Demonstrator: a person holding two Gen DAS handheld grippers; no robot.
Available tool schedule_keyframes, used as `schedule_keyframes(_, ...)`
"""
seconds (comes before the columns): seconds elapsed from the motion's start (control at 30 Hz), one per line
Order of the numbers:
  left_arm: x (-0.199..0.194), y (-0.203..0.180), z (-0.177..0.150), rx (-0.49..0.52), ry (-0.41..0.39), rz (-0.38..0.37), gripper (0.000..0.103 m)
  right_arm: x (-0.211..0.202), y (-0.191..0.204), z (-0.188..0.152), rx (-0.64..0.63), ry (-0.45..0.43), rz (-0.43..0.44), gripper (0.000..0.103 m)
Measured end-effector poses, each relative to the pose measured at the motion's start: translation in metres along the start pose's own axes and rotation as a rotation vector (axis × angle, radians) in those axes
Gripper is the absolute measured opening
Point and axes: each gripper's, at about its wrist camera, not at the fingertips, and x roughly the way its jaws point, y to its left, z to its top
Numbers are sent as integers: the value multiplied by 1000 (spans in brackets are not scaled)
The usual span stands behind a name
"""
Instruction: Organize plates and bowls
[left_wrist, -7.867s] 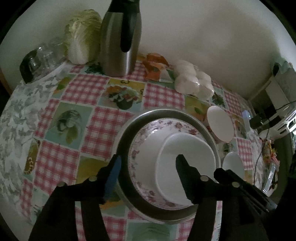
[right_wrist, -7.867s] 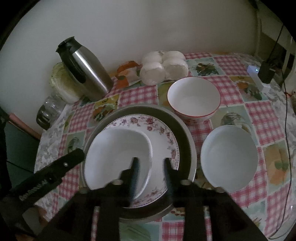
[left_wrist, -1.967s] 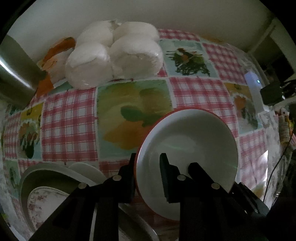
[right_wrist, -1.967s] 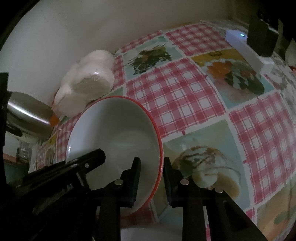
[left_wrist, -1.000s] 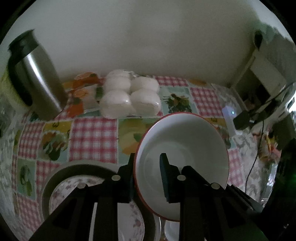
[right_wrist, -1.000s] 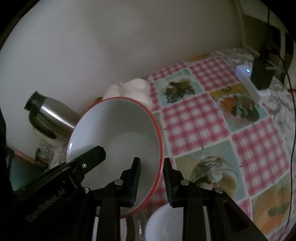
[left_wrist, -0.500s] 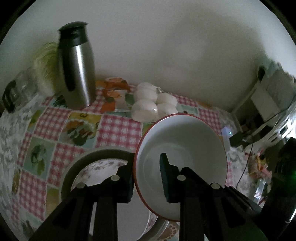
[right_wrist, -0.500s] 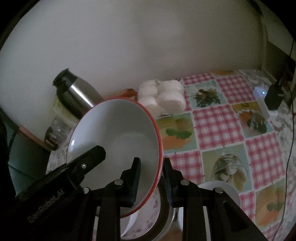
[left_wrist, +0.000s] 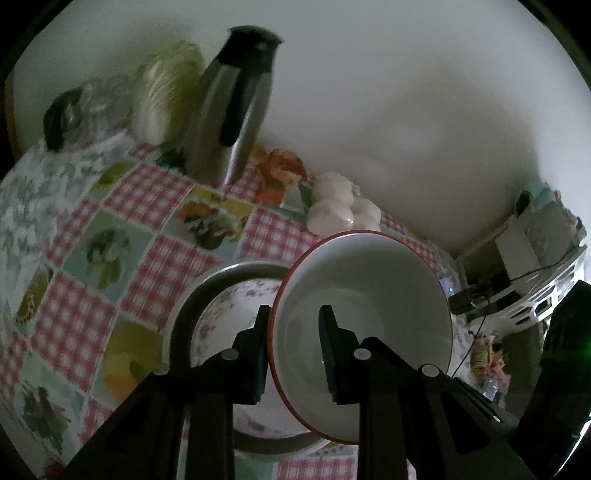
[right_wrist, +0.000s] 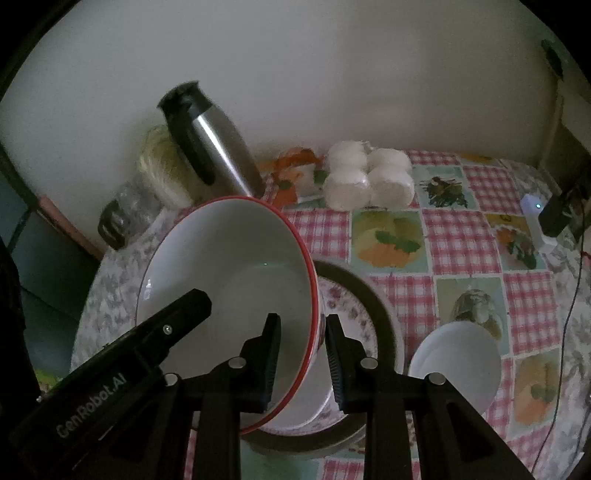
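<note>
Both grippers hold one white bowl with a red rim (left_wrist: 369, 295) (right_wrist: 229, 273) in the air. My left gripper (left_wrist: 293, 328) is shut on its left rim and my right gripper (right_wrist: 301, 332) is shut on its right rim. The bowl hangs over a stack: a grey metal pan (left_wrist: 192, 302) (right_wrist: 384, 317), a floral plate (left_wrist: 229, 306) (right_wrist: 354, 314) and a white dish (right_wrist: 317, 398) inside it. A second white bowl (right_wrist: 458, 365) stands on the table to the right of the pan.
On the checked tablecloth (right_wrist: 461, 243) at the back stand a steel thermos jug (left_wrist: 236, 110) (right_wrist: 210, 147), a cabbage (left_wrist: 166, 88), a glass jar (left_wrist: 74, 110) and a pack of white rolls (right_wrist: 369, 177). A white charger with cables (right_wrist: 535, 221) lies at the right edge.
Both grippers have carried the red-rimmed bowl from the right side of the table leftward, and it now hangs over the pan with the plates.
</note>
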Motion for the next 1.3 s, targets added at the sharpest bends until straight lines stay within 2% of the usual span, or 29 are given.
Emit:
schedule_keyframes(0.63, -21, 51, -14, -106, 2, -87, 25, 5, 37, -35, -33, 53, -24, 26)
schedule_keyframes(1.03, -19, 64, -9, -131, 6, -111, 25, 21, 41, -35, -24, 84, -4, 26)
schedule_keyframes(1.3, -11, 53, -7, -95, 19, -134, 25, 23, 29, -31, 3, 85, -8, 26)
